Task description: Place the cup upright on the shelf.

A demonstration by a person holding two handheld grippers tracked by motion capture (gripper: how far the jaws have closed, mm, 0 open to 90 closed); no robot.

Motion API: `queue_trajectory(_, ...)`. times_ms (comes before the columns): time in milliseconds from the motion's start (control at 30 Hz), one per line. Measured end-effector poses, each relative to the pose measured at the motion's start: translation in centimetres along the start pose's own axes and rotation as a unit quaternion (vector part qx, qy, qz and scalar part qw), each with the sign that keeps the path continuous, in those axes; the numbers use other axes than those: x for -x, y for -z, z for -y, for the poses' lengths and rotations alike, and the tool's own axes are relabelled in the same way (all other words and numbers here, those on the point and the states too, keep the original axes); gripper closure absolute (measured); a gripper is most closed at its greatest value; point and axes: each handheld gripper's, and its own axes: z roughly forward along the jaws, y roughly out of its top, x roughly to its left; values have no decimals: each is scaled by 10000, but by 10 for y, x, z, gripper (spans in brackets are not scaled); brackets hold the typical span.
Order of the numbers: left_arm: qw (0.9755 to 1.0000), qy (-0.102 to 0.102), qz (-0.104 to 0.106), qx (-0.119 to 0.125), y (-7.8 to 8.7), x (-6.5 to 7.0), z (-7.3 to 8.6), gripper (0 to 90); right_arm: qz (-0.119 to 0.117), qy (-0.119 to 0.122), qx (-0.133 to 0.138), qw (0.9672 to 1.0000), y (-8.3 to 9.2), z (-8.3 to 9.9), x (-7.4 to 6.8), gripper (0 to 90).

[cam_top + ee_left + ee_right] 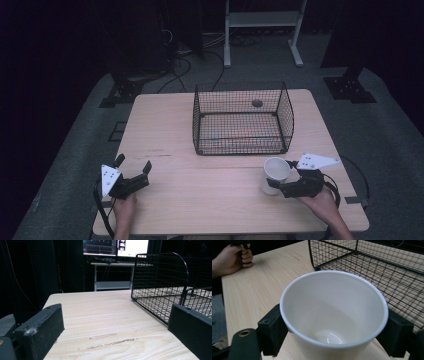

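A white cup (274, 171) stands upright near the table's front right, just in front of the wire basket. My right gripper (281, 176) is shut on the cup, one jaw on each side of its wall. In the right gripper view the cup (332, 302) is empty, its open mouth facing the camera, with the right gripper (334, 327) pressing on it from both sides. My left gripper (133, 164) rests low at the front left of the table. It stands open with only bare wood between the jaws, as the left gripper (115, 322) view shows.
A black wire basket (240, 146) sits at the middle back of the wooden table (200, 195), open at the top, with a small dark object inside at its far wall. The basket (160, 277) lies ahead and right of my left gripper. Stands and cables are on the floor beyond.
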Motion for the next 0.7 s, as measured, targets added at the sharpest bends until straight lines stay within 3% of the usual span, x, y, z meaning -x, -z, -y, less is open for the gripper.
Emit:
queue_trajectory(200, 10000, 12, 0, 4, 0, 0, 0, 0, -159, 92, -71, 9998, -2, -16, 2, 194)
queue_trajectory(300, 10000, 15, -2, 1, 0, 0, 0, 0, -293, 117, -8, 9995, 0, -32, 5, 195)
queue_trajectory(700, 10000, 30, -4, -12, 0, 0, 0, 0, -447, 234, 43, 9987, -1, -67, 15, 195)
